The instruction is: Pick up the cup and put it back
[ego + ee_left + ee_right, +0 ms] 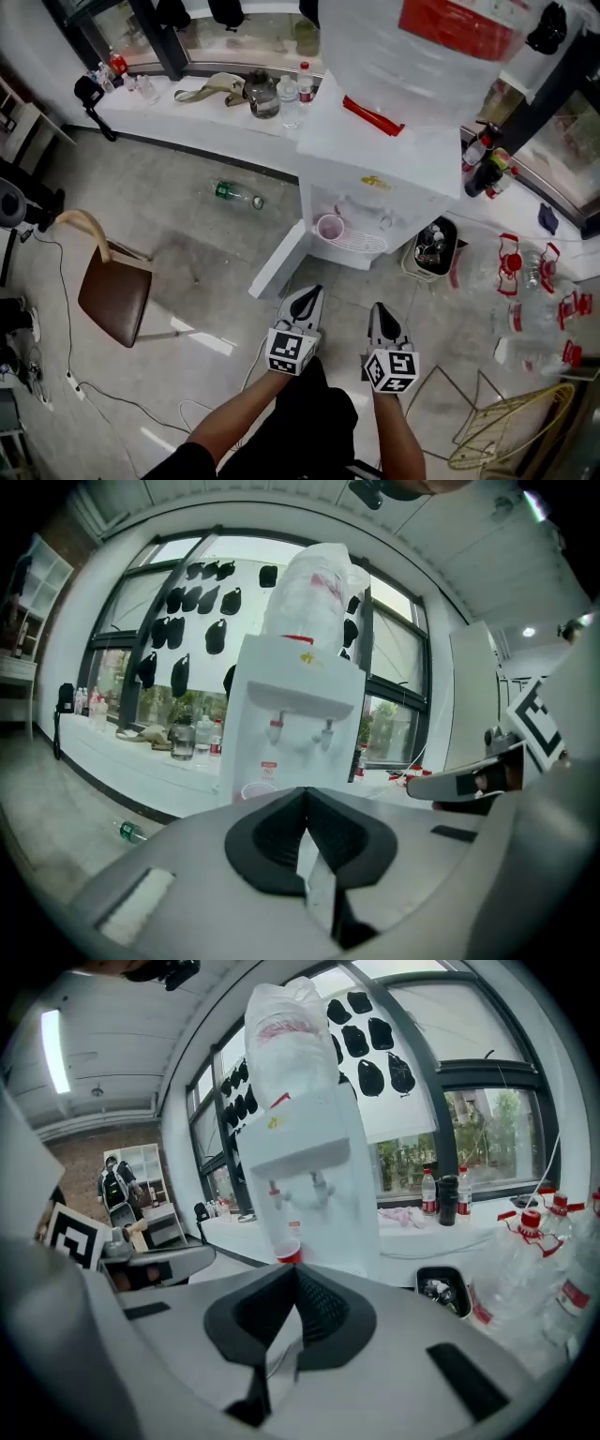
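A white floor-standing water dispenser [375,155] stands against the long white windowsill [187,117]. On it sits a large clear plastic water bottle [422,47] with a red label; the print there is too blurred to read. A small yellow mark on the dispenser's front is also not readable. A brown chair with a wooden back [114,298] stands well apart at the left.

The left gripper [307,292] and the right gripper [380,309] hang side by side before the dispenser. Both have their jaws pressed together with nothing between them.

The pale pink translucent cup [330,227] stands upright on the dispenser's drip tray, under the taps. A green-labelled plastic bottle [234,194] lies on the floor.
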`<state>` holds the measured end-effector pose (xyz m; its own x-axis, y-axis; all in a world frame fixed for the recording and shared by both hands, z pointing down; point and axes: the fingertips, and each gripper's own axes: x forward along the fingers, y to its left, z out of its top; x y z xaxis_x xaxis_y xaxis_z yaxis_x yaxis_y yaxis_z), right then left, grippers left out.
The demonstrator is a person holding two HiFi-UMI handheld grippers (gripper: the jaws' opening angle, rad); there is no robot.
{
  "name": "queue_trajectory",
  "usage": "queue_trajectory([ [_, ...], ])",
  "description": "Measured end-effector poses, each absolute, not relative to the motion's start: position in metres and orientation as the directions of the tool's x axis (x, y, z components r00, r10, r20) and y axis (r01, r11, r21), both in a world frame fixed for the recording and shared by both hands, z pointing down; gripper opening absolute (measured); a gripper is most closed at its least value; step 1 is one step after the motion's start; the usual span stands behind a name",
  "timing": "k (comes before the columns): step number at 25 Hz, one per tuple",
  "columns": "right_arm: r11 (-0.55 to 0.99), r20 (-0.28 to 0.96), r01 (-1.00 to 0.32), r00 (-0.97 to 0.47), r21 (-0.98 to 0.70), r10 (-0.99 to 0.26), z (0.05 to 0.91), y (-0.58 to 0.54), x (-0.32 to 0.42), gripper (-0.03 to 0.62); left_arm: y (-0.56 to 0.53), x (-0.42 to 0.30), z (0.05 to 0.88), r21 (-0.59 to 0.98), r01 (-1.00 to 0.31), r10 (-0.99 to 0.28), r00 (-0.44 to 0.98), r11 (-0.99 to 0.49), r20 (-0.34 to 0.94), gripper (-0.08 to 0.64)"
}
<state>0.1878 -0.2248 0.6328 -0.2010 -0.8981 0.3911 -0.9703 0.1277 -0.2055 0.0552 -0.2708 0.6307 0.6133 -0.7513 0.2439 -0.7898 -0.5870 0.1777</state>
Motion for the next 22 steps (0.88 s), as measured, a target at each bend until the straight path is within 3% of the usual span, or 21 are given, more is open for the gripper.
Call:
queue_trajectory([
  [13,0.163,0.349,-0.965,-0.228,-0.207,-0.909,0.327,-0.038,0.137,-0.008,-0.045,-0.01,0.359,0.185,-0.844,-0.782,0.537,-0.504,0.316,0.006],
  [22,0.184,0.216,-0.968,-0.218,-0.169,-0.952,0.154,0.08,0.104,-0.008,0.062,-0.029,0.163,0.092,-0.805,-0.788,0.592,-0.586,0.166,0.006],
])
